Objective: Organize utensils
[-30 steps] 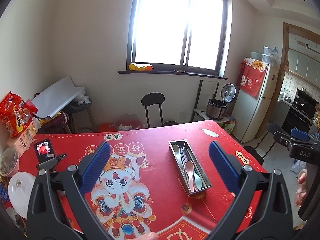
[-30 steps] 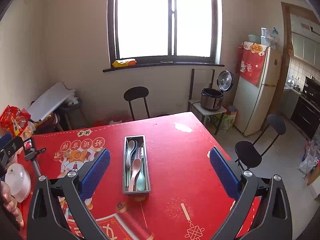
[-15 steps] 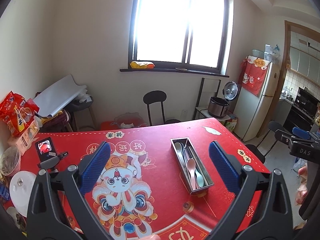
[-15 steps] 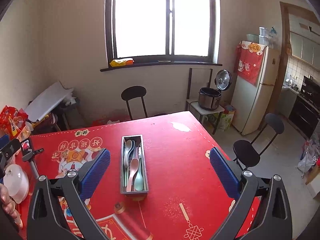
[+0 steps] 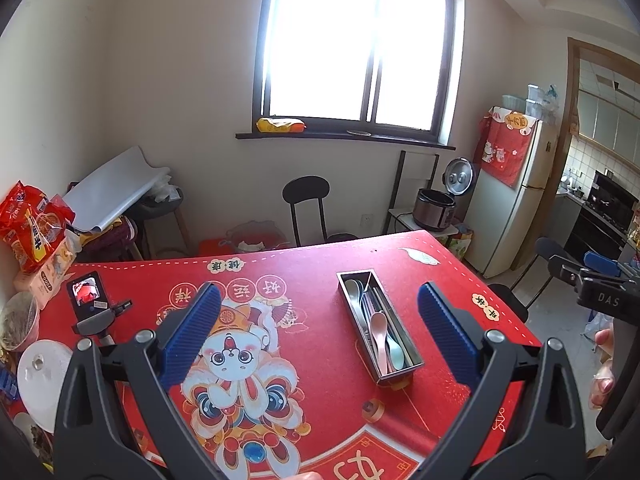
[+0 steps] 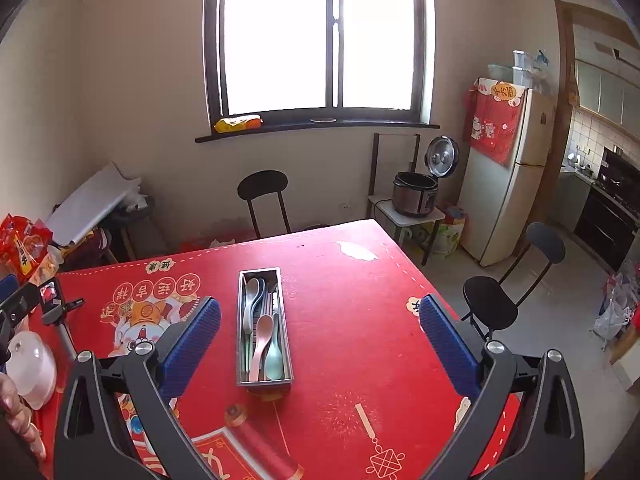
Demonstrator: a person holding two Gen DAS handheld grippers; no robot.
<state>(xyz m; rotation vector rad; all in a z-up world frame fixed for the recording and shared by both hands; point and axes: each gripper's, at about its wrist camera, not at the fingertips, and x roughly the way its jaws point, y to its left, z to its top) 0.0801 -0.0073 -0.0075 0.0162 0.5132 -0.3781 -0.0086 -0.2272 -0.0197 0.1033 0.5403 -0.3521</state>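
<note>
A narrow metal utensil box (image 5: 404, 334) (image 6: 287, 328) lies on the red table mat. Inside it rest a pink spoon (image 5: 379, 330) (image 6: 262, 334), a pale green spoon (image 5: 396, 354) (image 6: 275, 356), a steel spoon (image 6: 251, 290) and some chopsticks. My left gripper (image 5: 319, 330) hangs open above the mat, with the box just inside its right finger. My right gripper (image 6: 319, 330) is open too, held above the table, and the box sits just inside its left finger. Neither holds anything.
On the table's left side stand a small camera on a tripod (image 5: 94, 306), a white lid (image 5: 42, 376) and snack packs (image 5: 32, 232). Black chairs (image 6: 500, 300) stand around the table, with a rice cooker (image 6: 414, 196) and fridge (image 6: 500, 176) beyond. A hand (image 5: 602, 376) shows at the right edge.
Both grippers have drifted slightly back and up, so the box and table look a little farther off. Both stay open; nothing on the table moved.
</note>
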